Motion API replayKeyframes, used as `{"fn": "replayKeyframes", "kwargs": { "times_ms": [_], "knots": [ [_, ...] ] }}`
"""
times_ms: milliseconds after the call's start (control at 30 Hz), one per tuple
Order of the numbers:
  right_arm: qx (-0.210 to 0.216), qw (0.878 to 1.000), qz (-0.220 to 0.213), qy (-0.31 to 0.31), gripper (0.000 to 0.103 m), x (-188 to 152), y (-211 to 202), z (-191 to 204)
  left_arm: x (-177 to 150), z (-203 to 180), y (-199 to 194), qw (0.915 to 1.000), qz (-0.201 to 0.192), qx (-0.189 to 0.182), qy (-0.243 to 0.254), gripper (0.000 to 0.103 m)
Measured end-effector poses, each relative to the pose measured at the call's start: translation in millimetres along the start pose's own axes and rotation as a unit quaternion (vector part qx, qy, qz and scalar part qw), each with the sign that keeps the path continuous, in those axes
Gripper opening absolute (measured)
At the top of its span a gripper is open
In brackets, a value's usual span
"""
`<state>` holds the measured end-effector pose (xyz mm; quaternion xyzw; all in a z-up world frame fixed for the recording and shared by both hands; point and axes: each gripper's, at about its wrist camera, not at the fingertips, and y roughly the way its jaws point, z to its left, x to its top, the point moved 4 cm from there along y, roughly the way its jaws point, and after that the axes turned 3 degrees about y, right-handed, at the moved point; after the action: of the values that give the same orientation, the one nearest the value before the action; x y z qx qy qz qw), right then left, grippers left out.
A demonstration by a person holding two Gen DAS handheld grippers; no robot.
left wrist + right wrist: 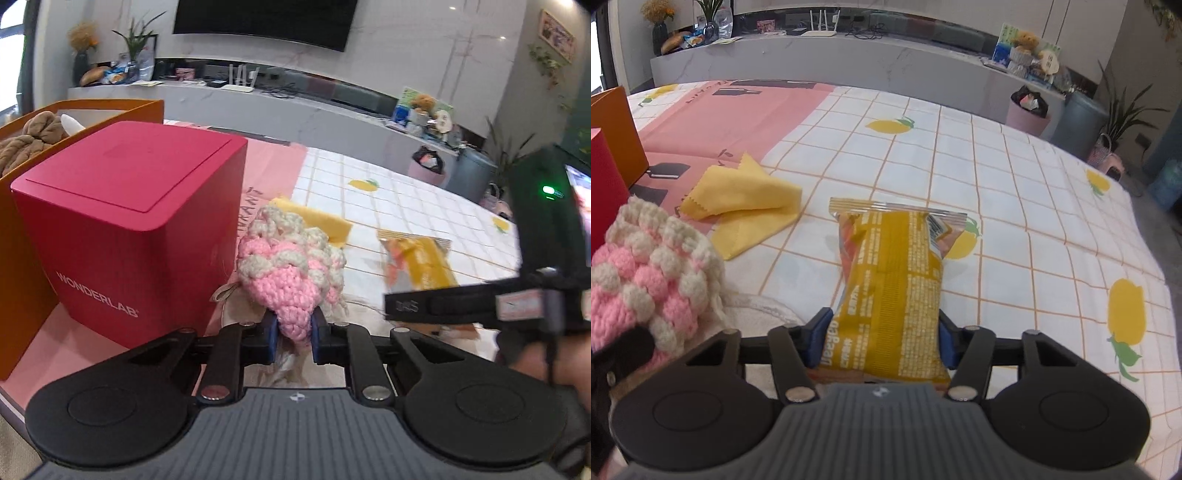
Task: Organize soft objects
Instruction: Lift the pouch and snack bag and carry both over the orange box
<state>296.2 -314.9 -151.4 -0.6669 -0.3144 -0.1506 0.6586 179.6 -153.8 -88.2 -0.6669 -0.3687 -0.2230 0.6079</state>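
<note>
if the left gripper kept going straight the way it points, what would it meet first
The left gripper is shut on the crochet piece. Straight ahead, that piece would probably reach the yellow cloth first; depth is unclear.

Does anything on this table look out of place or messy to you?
Mostly the yellow cloth: it lies crumpled and half folded on the tablecloth. The crinkly snack packet in the right gripper hardly matches the woolly pink-and-cream knit piece in the left gripper. Nothing looks spilled or damaged.

A wall-mounted television [266, 22] hangs above a long marble counter [820, 62] with potted plants [138, 40].
</note>
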Motion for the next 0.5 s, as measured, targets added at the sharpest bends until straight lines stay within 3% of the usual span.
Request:
{"fn": "replayKeyframes", "kwargs": {
  "times_ms": [133,500],
  "knots": [
    [-0.018,0.999,-0.046,-0.021,0.051,6,-23,7,3,3,-16,0.9993,-0.013,-0.035,-0.002,0.018],
    [-0.02,0.986,-0.109,0.127,0.051,6,-67,-16,39,11,-69,0.9923,-0.081,-0.093,0.006,0.018]
  ]
}}
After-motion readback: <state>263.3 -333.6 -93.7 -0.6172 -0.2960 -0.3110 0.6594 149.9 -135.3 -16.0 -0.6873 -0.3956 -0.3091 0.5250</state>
